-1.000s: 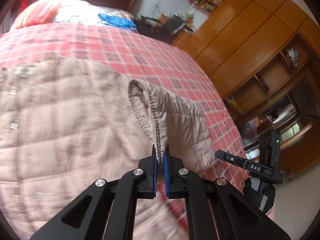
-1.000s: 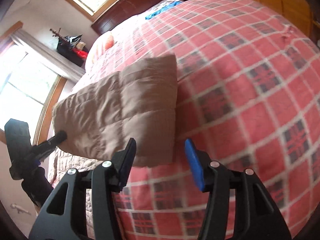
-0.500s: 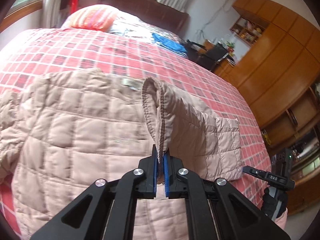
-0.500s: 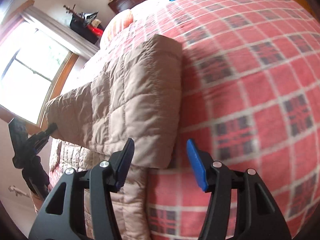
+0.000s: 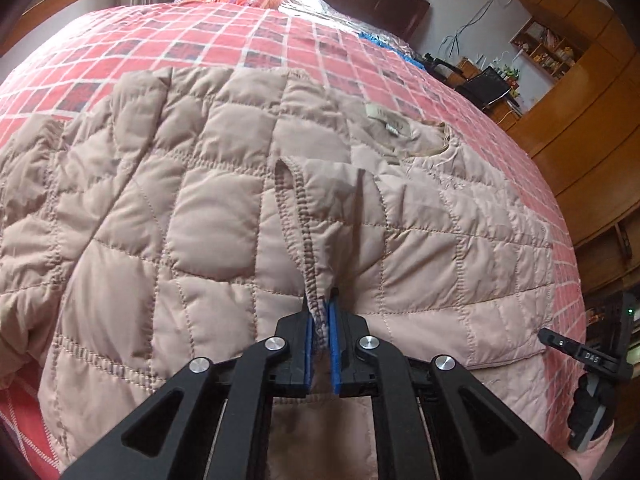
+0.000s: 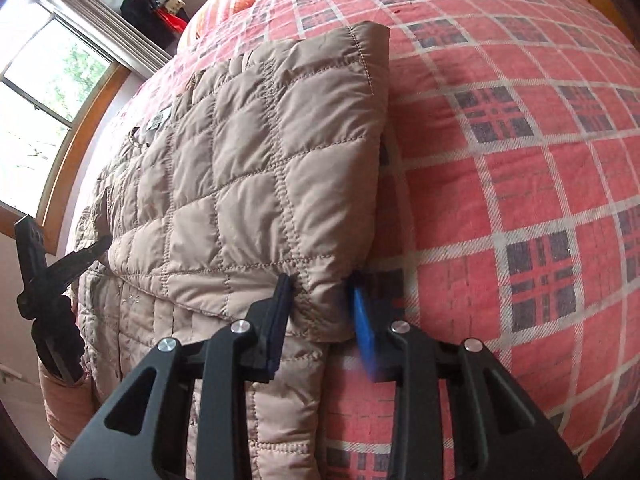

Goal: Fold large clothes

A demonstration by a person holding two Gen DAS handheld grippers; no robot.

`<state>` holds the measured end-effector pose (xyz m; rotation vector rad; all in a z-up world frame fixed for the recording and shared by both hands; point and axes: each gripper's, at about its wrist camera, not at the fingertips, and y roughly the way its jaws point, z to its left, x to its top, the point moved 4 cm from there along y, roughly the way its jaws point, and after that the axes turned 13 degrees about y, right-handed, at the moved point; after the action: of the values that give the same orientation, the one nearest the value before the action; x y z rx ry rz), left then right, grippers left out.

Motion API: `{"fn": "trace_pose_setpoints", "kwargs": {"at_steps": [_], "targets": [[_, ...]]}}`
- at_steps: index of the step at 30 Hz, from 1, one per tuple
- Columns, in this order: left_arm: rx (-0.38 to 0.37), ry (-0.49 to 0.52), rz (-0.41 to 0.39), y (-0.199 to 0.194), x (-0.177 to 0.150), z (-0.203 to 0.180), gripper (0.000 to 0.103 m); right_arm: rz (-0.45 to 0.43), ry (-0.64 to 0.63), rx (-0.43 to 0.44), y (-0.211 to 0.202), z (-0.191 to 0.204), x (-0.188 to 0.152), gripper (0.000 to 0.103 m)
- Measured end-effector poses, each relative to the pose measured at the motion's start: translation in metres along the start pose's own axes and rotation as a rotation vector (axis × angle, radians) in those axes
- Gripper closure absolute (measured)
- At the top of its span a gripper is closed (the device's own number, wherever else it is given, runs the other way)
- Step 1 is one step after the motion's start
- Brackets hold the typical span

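Jacket (image 5: 224,216): quilted, beige, spread on the plaid bed (image 6: 520,184).
Sleeve (image 6: 280,184): folded across the body, narrowing the garment.
Left tool (image 5: 319,312): clamped on the sleeve cuff, laying it down.
Right tool (image 6: 320,300): apart, straddling the folded corner, steadying it.

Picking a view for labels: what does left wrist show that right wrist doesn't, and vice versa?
Only left wrist: the left gripper shut on the jacket's stitched cuff, the neck label, the wooden cabinets.
Only right wrist: the right gripper, jaws open around the folded panel's corner, and the window.
Both: the quilted beige jacket on the red plaid bedspread.
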<state>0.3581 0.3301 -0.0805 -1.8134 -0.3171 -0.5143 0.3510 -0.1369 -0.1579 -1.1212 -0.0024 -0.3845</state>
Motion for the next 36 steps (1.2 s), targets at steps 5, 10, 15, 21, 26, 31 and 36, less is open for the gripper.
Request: {"fn": "trace_pose_setpoints", "kwargs": {"at_steps": [5, 10, 15, 21, 26, 31, 36], "targets": [[0.017, 0.000, 0.007, -0.004, 0.002, 0.004, 0.086, -0.008, -0.004, -0.060, -0.005, 0.009, 0.001, 0.063], [0.151, 0.022, -0.103, -0.052, 0.008, 0.004, 0.079, -0.129, -0.058, -0.117, -0.046, 0.038, -0.002, 0.061], [0.141, 0.131, -0.129, -0.068, 0.014, -0.044, 0.079, -0.088, -0.166, -0.070, -0.045, 0.101, -0.016, 0.061], [0.152, 0.134, -0.021, -0.027, 0.005, -0.061, 0.079, 0.001, -0.202, -0.116, 0.013, 0.149, -0.023, 0.073], [0.149, 0.131, 0.039, -0.003, -0.007, -0.049, 0.080, 0.039, -0.194, -0.163, 0.046, 0.147, -0.023, 0.079], [0.107, 0.111, 0.035, 0.006, -0.008, -0.039, 0.082, 0.030, -0.188, -0.163, 0.051, 0.140, -0.021, 0.081], [0.167, 0.174, 0.009, 0.008, -0.010, -0.047, 0.082, -0.005, -0.206, -0.179, 0.056, 0.144, -0.027, 0.081]]}}
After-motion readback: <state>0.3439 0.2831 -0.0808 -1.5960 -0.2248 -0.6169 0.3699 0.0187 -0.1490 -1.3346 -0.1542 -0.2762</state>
